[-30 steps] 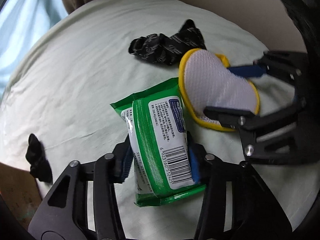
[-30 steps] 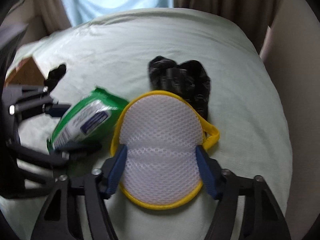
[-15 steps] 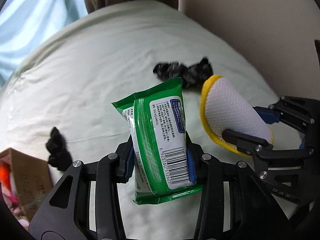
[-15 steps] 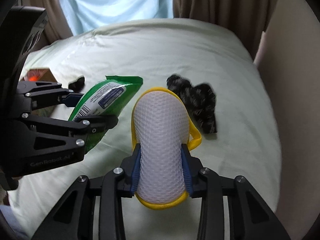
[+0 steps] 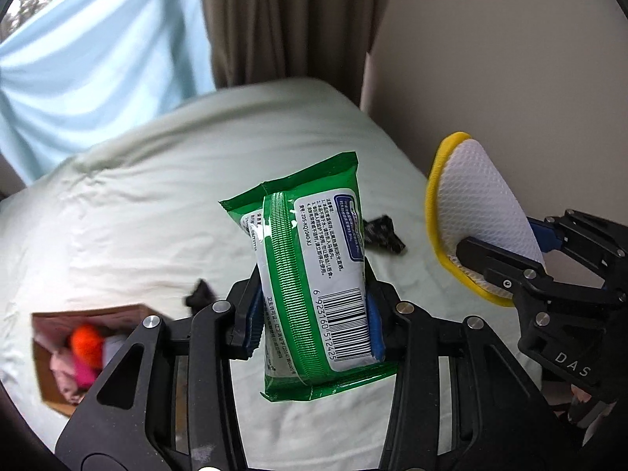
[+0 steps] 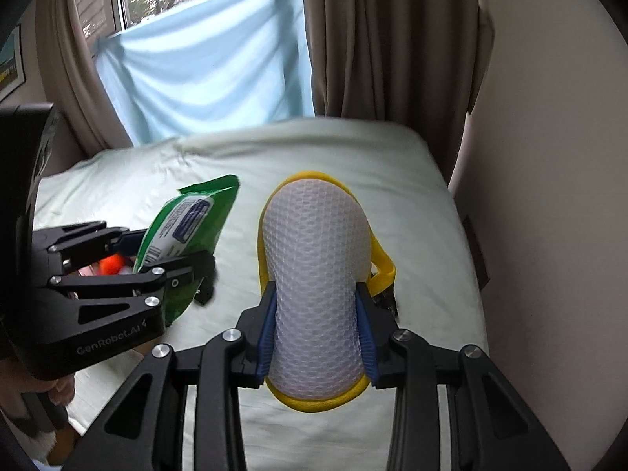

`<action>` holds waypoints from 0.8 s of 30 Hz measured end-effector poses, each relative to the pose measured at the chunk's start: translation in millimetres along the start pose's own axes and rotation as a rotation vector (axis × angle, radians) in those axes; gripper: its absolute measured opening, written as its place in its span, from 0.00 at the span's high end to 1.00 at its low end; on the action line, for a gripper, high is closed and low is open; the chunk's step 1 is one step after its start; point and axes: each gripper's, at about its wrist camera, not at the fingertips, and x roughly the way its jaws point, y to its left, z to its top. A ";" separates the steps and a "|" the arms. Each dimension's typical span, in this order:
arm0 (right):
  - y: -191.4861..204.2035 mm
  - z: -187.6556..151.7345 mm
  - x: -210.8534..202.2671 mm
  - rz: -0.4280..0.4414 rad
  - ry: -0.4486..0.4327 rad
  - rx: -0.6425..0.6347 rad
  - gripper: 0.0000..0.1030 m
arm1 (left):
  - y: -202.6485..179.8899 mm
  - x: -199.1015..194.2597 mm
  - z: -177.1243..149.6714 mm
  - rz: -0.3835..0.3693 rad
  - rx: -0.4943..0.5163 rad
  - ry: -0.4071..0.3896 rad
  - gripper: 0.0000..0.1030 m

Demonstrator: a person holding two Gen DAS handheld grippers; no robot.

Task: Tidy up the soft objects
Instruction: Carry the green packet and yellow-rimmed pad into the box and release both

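Note:
My left gripper (image 5: pixel 312 324) is shut on a green wet-wipes pack (image 5: pixel 314 274) and holds it up above the pale green bed (image 5: pixel 157 204). The pack also shows in the right wrist view (image 6: pixel 184 235). My right gripper (image 6: pixel 316 331) is shut on a white mesh sponge with a yellow rim (image 6: pixel 316 274), squeezed narrow, held above the bed to the right of the pack. The sponge also shows in the left wrist view (image 5: pixel 479 212). A cardboard box (image 5: pixel 59 353) with orange and pink soft items sits on the bed at the lower left.
A black patterned cloth (image 5: pixel 382 233) lies on the bed behind the pack. A smaller black item (image 5: pixel 200 292) lies near the box. Brown curtains (image 6: pixel 373 39) and a light blue sheet (image 6: pixel 204 78) hang at the head of the bed. A wall (image 6: pixel 549 117) borders the right.
Both grippers have lifted their objects off the bed and tilted upward. The right gripper closed tighter on the sponge. The cardboard box has come into the left view.

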 end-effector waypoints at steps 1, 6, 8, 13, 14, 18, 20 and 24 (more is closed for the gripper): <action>10.5 7.3 -12.2 -0.002 -0.009 0.005 0.68 | 7.1 -12.8 2.6 0.002 -0.009 -0.010 0.64; 56.8 29.6 -47.3 -0.004 -0.038 0.021 0.68 | 46.8 -70.9 8.6 0.027 -0.053 -0.047 0.64; 79.3 37.4 -58.1 0.008 -0.043 0.033 0.68 | 64.8 -91.9 5.4 0.040 -0.067 -0.059 0.64; 138.9 47.7 -72.6 0.021 -0.051 0.057 0.68 | 115.3 -129.4 -4.2 0.090 -0.091 -0.067 0.64; 151.2 48.2 -72.4 0.031 -0.049 0.069 0.68 | 129.6 -136.6 -8.4 0.100 -0.103 -0.066 0.64; 193.9 51.2 -65.8 0.061 -0.036 0.088 0.68 | 179.2 -153.9 -25.4 0.137 -0.142 -0.055 0.64; 216.8 53.3 -60.7 0.076 -0.027 0.088 0.68 | 202.9 -160.4 -34.0 0.153 -0.159 -0.047 0.64; 261.6 57.2 -40.7 0.100 0.001 0.072 0.68 | 251.9 -170.7 -57.0 0.184 -0.189 -0.017 0.64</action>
